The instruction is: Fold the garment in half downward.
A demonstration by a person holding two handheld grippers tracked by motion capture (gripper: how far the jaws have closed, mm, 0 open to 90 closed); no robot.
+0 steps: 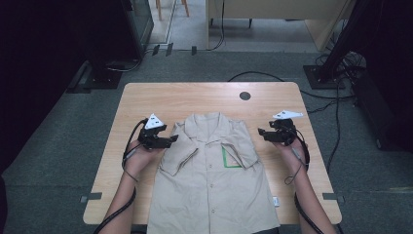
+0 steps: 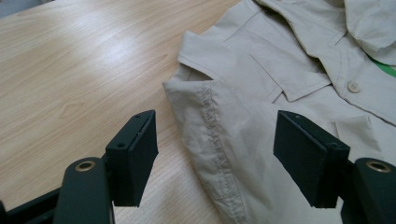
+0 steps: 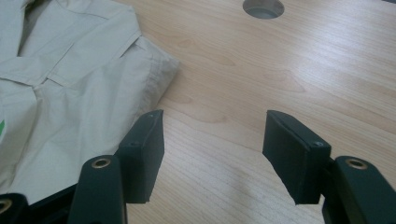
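Left gripper (image 2: 215, 156), right gripper (image 3: 212, 156): both released, empty | shirt (image 1: 212, 180): light, limp, you'd pinch each shoulder seam.

Shirt (image 1: 214, 175) lies flat on the table (image 1: 146, 102), collar toward the far edge, hem at the near edge by me. Both sleeves are folded in over the chest. My left gripper (image 1: 171, 140) sits just left of the shirt's left shoulder, jaws pointing in at it; in the left gripper view the folded shoulder edge (image 2: 210, 135) lies between my jaws, pads apart from it. My right gripper (image 1: 261, 131) sits just right of the other shoulder, jaws over bare table. Cable hole (image 1: 245, 96) is in the table behind the collar, to its right, near the far edge.
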